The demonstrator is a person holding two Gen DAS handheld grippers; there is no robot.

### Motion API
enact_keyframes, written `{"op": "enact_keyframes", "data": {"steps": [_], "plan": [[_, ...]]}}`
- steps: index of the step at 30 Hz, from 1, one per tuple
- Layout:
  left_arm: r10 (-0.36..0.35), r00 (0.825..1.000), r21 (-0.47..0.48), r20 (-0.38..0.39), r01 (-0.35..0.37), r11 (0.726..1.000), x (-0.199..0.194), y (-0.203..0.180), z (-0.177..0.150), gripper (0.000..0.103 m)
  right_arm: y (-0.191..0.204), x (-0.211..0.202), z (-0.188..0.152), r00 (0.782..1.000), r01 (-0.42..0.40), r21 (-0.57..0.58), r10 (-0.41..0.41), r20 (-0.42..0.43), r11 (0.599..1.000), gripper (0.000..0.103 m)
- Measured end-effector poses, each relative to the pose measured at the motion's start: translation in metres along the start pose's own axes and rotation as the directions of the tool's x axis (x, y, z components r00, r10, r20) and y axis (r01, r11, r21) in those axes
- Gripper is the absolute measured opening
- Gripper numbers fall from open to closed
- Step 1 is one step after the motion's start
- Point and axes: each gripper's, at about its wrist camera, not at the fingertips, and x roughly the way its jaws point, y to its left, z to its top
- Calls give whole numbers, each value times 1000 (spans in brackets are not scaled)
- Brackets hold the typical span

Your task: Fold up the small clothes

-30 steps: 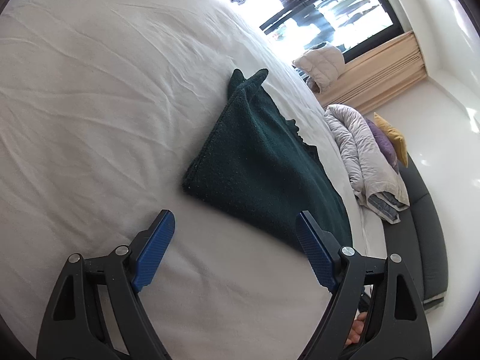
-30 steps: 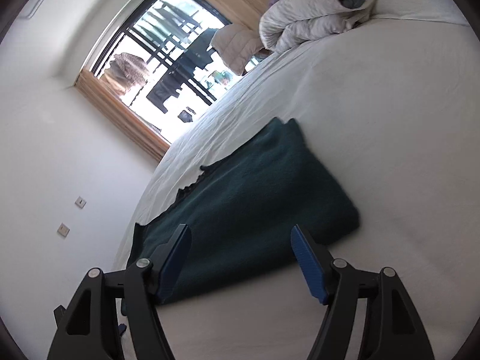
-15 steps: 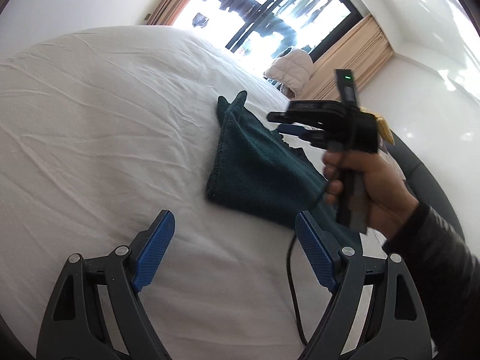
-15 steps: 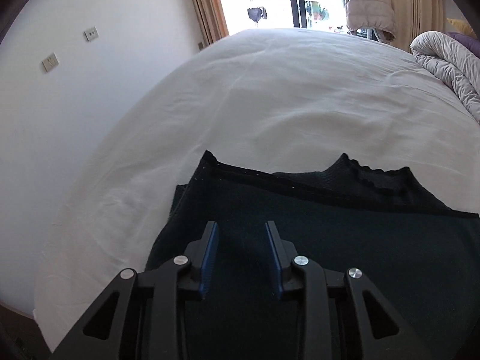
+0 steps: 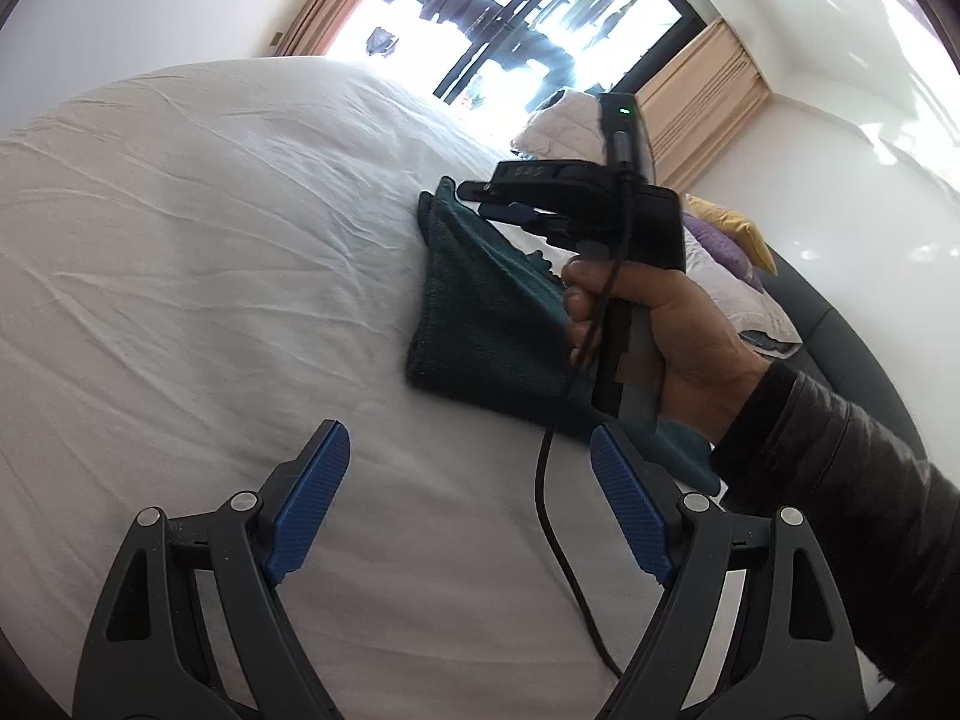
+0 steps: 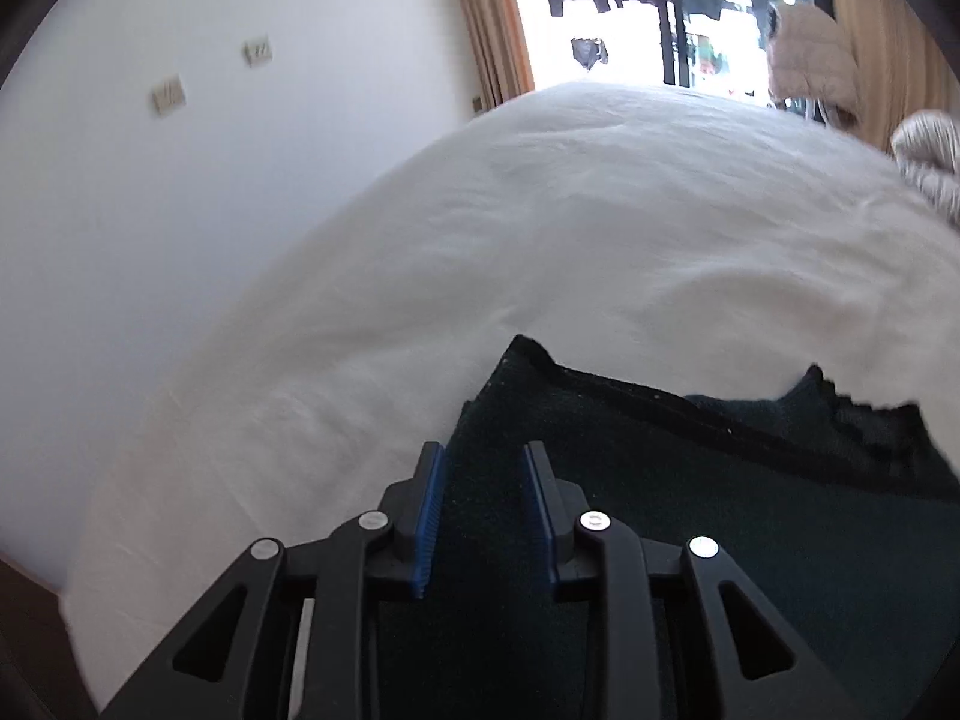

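A folded dark green knit garment lies on the white bed. My left gripper is open and empty, above the sheet just short of the garment's near edge. My right gripper hovers over the garment near its far left corner, its jaws narrowed to a small gap with nothing between them. In the left wrist view the right gripper is held by a hand above the garment's far end.
A crumpled grey duvet and purple and yellow cushions lie at the bed's right side by a dark sofa. A window with curtains is beyond the bed. A white wall runs along the bed's left.
My right gripper swung over the garment toward its far corner and its jaws narrowed from wide open. The left gripper drew back slightly and stayed open.
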Motion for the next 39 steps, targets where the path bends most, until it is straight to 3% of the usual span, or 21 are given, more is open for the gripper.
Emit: {"op": "enact_keyframes", "data": {"steps": [1,3,8,11,15,18,22,26,28,30,35,39], "plan": [[-12,1000,0,-6,12,1000,2,-4,0,83,-8,-19,-2,999,-32,26,31,39,999,51],[-20,999,-10,-29,20,1000,12,-12,1,83,-25,-54,-9,995,-64,48,60,84,997,57],[-73,994,-132,-87,61,989,52,-23,14,83,-84,-119,-38,989,-114,148,98,114,982,57],[-89,986,-288,-142,45,957,85,-16,13,83,-120,-144,-56,985,-131,230,100,141,964,57],[-54,994,-347,-92,19,938,100,-17,13,83,-167,-154,-70,980,-156,336,101,174,929,56],[-35,997,-385,-74,4,923,112,-21,17,83,-189,-155,-85,979,-170,400,108,174,901,48],[-19,997,-397,-72,-11,918,132,-30,23,83,-195,-146,-97,980,-183,422,132,148,888,40],[-35,998,-415,-57,8,910,144,-31,31,83,-194,-136,-108,981,-187,435,147,124,881,40],[-54,997,-424,-55,25,905,150,-30,35,69,-197,-133,-112,981,-189,452,150,122,872,40],[-81,993,-444,-85,35,895,158,-27,37,39,-200,-131,-115,981,-192,466,151,123,864,40],[-77,991,-437,-108,22,899,178,-22,37,18,-196,-125,-112,980,-198,461,166,109,865,38],[-67,992,-426,-105,16,905,187,-18,40,10,-185,-116,-105,979,-200,438,195,57,876,33]]}}
